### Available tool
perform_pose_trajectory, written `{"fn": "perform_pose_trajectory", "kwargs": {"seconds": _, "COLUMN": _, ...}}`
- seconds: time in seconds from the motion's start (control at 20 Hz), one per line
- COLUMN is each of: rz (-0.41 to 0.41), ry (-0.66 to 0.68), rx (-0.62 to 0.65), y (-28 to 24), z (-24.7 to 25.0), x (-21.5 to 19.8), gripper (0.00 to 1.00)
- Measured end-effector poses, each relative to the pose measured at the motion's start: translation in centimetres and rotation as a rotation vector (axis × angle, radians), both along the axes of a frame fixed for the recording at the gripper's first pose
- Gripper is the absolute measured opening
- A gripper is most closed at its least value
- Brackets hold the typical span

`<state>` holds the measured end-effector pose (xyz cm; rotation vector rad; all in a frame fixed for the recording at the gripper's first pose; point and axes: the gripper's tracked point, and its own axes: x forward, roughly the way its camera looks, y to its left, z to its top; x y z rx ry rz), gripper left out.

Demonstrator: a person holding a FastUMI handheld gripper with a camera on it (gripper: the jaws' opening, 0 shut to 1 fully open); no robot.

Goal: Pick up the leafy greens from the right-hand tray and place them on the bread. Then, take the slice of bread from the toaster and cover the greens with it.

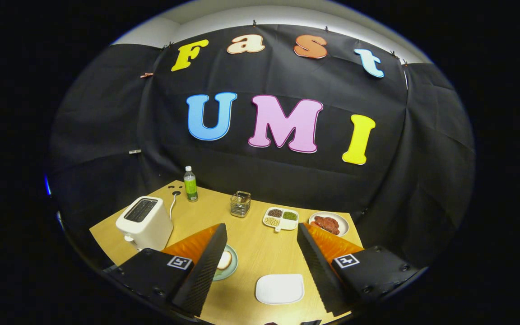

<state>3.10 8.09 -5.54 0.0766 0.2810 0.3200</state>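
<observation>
With its fingers spread wide and holding nothing, the gripper (260, 262) hovers above the table (251, 234), bread (225, 260) near left, toaster (144, 222) beyond; greens cannot be made out.

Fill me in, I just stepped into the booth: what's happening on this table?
A hand-held gripper hovers over the table with its fingers wide open, holding nothing. Between them lies an empty white plate. A green plate with bread peeks out beside one finger, with the toaster behind it. Beyond the fingers stand a bottle, a wire holder, a divided dish and a plate of reddish food. Nothing has been picked up yet.
</observation>
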Motion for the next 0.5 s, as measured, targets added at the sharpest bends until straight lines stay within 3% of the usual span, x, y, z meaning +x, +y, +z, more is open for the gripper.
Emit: {"fn": "perform_pose_trajectory", "kwargs": {"seconds": 0.5, "rz": -0.087, "ry": 0.027, "rx": -0.074, "y": -5.9, "z": -3.4, "x": 0.2, "gripper": 0.99}}
